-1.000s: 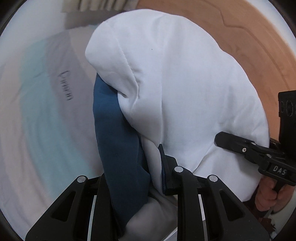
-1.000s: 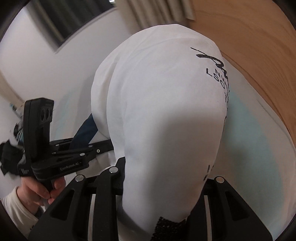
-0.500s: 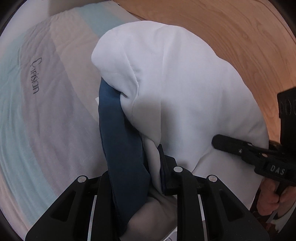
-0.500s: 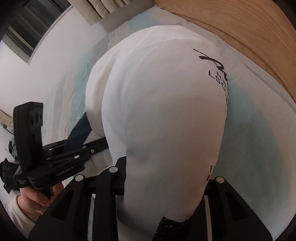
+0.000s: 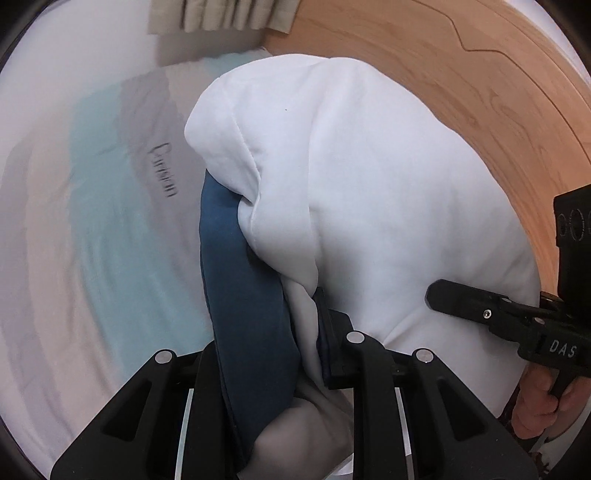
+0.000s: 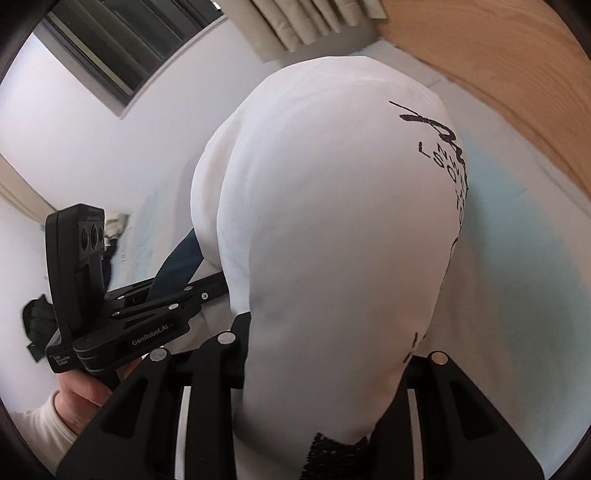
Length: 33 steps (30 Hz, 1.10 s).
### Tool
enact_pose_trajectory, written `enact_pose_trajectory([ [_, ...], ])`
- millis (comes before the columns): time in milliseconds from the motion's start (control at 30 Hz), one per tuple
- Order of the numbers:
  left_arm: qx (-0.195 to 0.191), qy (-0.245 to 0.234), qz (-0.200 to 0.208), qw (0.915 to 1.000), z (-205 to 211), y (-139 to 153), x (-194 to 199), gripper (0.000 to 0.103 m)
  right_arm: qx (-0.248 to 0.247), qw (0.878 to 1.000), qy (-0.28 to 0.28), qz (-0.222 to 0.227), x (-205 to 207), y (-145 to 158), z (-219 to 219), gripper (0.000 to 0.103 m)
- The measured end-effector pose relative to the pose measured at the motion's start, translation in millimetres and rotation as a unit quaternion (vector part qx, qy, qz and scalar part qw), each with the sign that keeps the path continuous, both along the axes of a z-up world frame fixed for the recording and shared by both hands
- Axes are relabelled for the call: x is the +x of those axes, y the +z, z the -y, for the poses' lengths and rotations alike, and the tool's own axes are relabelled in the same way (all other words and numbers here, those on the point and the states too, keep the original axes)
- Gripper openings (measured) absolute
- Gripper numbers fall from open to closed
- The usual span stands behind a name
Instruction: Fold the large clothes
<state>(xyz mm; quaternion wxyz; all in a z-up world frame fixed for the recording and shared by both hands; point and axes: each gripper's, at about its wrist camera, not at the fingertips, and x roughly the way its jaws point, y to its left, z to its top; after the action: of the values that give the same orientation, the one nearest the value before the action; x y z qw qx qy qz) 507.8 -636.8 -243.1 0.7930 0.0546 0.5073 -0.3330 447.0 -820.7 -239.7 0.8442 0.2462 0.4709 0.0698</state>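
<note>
White garment (image 5: 369, 206), a thick soft bundle with stitched seams and a dark blue fabric layer (image 5: 247, 295) folded into it, fills the left wrist view, lifted above the bed. The left hand-held gripper (image 5: 295, 347) points steeply downward, its black fingers pinching the blue and white layers bunched between them. At the right edge the right hand-held gripper (image 5: 491, 314) reaches into the white cloth, a hand (image 5: 535, 410) gripping its handle. Beneath lies a bedsheet (image 5: 92, 240) striped in pale teal, grey and beige with cursive lettering, bordered on the far right by a curved wooden headboard (image 5: 480, 92); beige curtains (image 5: 225, 14) hang beyond.

From the right wrist view, the garment (image 6: 332, 240) bulges smooth and rounded, black printed lettering (image 6: 450, 158) running down its right side. The right hand-held gripper (image 6: 325, 373) clamps this cloth. To the left, the left hand-held gripper (image 6: 155, 302) is held by a hand (image 6: 85, 391) in a cream sleeve (image 6: 37, 432). A dark window (image 6: 122, 48) breaks the white wall.
</note>
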Motion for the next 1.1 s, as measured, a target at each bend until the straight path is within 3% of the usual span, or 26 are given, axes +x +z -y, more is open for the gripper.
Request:
enact_pose_trajectory([
  [200,0.013,0.013,-0.017,0.9997,-12.8,-14.2,-26.1,0.019,0.0,1.0,0.008,-0.021,-22.8,-15.3,-12.3,0.028],
  [467,0.034,-0.001,-0.028,0.999,15.5,-88.9,-34.1,0.019,-0.002,0.997,-0.017,-0.08,-34.1,-86.1,10.7,0.028],
  [733,0.048,0.0,-0.026,0.9985,28.1,-122.7,-27.0,0.019,-0.022,0.996,-0.016,-0.086,-32.8,-112.7,16.0,0.031],
  [867,0.051,-0.003,-0.025,0.9984,31.3,-129.7,-21.6,0.021,-0.027,0.995,-0.016,-0.092,-32.9,-116.7,15.8,0.037],
  [900,0.053,-0.005,-0.026,0.9982,31.7,-131.6,-20.9,0.026,-0.028,0.995,-0.017,-0.097,-33.3,-117.6,15.7,0.039],
  [933,0.063,-0.006,-0.026,0.9976,32.8,-134.3,-21.0,0.037,-0.027,0.994,-0.021,-0.102,-33.6,-118.9,16.7,0.04],
  [967,0.07,0.0,-0.024,0.9973,31.9,-134.8,-22.1,0.045,-0.027,0.994,-0.026,-0.106,-34.1,-121.0,18.6,0.048],
  [1033,0.083,0.042,-0.014,0.9956,21.9,-135.7,-8.4,0.093,-0.041,0.992,-0.035,-0.116,-28.7,-124.2,23.7,0.063],
  [1100,0.062,0.061,-0.014,0.9961,10.7,-130.6,-1.7,0.097,-0.044,0.991,-0.048,-0.121,-34.1,-120.3,25.1,0.076],
])
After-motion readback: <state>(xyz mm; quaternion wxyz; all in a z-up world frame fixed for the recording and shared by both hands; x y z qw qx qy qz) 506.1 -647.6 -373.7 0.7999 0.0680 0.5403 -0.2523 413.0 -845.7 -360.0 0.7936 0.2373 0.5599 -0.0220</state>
